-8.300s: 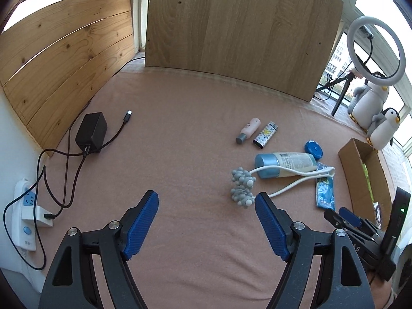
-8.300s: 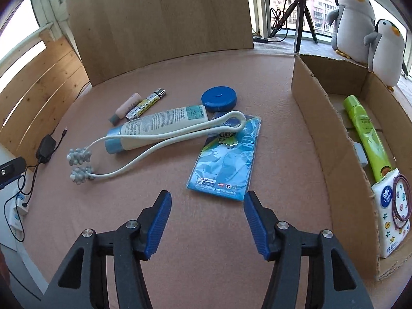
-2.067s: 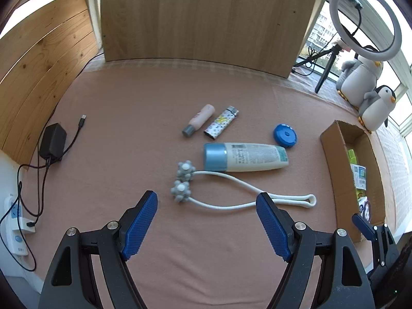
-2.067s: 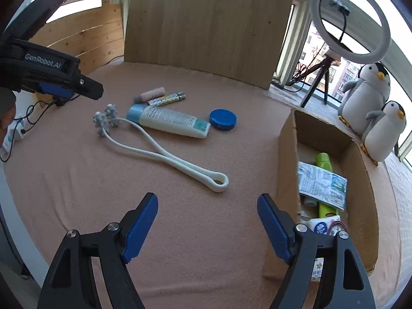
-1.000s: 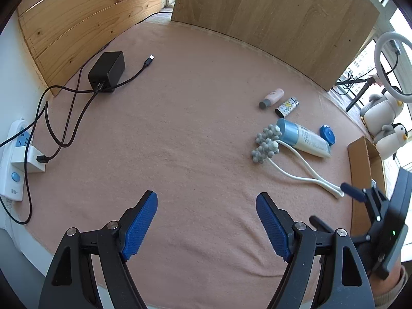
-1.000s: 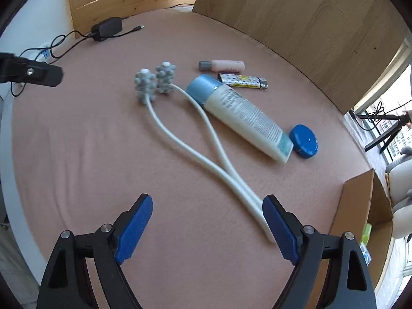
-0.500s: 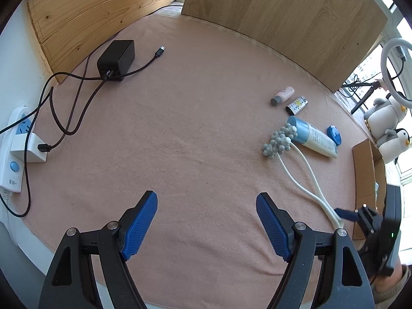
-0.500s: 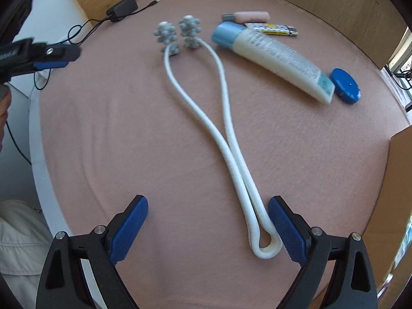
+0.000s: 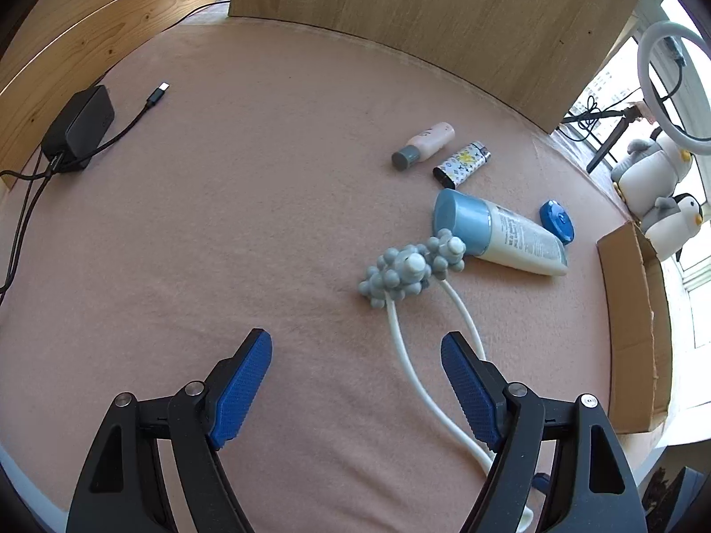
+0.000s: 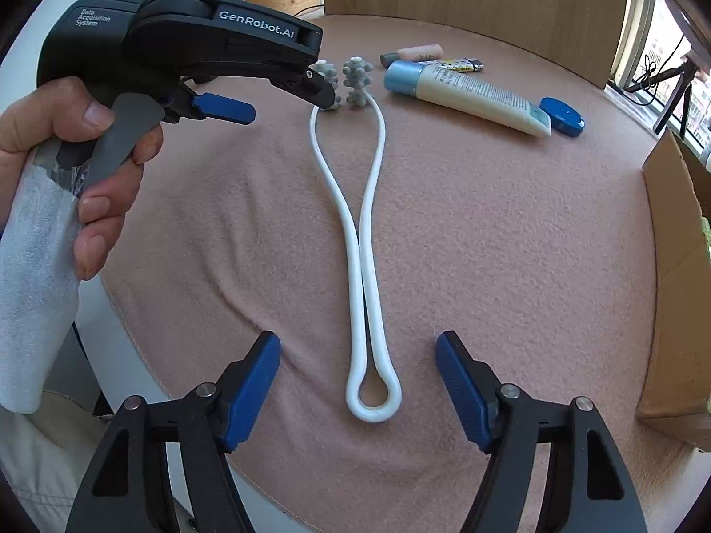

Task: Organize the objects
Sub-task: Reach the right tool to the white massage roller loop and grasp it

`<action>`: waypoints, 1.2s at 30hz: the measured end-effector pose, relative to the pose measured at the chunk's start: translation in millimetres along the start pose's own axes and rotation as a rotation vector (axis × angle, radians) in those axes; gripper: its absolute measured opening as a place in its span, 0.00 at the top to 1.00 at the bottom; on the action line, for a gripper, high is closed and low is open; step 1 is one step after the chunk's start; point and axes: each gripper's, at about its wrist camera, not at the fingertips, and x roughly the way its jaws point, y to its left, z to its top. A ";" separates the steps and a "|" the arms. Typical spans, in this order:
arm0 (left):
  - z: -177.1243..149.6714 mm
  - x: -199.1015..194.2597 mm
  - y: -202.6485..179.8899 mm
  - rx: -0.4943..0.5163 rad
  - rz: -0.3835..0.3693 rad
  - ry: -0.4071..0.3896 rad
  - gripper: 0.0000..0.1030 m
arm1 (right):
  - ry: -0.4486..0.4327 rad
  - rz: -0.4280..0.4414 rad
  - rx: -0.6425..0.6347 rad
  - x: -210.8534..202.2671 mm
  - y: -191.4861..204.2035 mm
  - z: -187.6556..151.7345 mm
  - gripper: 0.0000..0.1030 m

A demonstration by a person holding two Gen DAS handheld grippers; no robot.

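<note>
A white looped massager (image 10: 365, 240) with grey knobbly roller heads (image 9: 411, 268) lies on the pink felt. Its closed loop end (image 10: 373, 393) sits between the open fingers of my right gripper (image 10: 357, 377), not touched. My left gripper (image 9: 355, 382) is open, empty, hovering just short of the roller heads; in the right wrist view the left gripper (image 10: 249, 93) is held by a hand above the rollers. Beyond lie a blue-capped cream tube (image 9: 497, 233), a blue round tin (image 9: 557, 226), a patterned lighter (image 9: 462, 164) and a small pink bottle (image 9: 424, 144).
An open cardboard box (image 9: 631, 333) stands at the right edge of the felt. A black charger (image 9: 80, 126) with its cable lies far left. Wooden boards wall the back. Plush penguins (image 9: 662, 204) and a ring light (image 9: 666, 89) stand beyond the box.
My left gripper has swung right and closer to the roller heads. My right gripper has moved in so the massager's loop end lies between its open fingers.
</note>
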 end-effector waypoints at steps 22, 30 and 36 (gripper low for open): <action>11.7 4.7 -29.1 0.039 0.011 -0.080 0.94 | -0.130 -0.095 -0.045 -4.5 25.1 13.8 0.86; 27.5 -26.3 -35.3 0.053 0.016 -0.132 0.94 | -0.192 -0.108 -0.060 -22.7 24.5 30.9 0.86; 34.6 -43.1 -41.7 0.069 0.014 -0.167 0.94 | -0.230 -0.115 -0.066 -32.2 18.7 39.5 0.86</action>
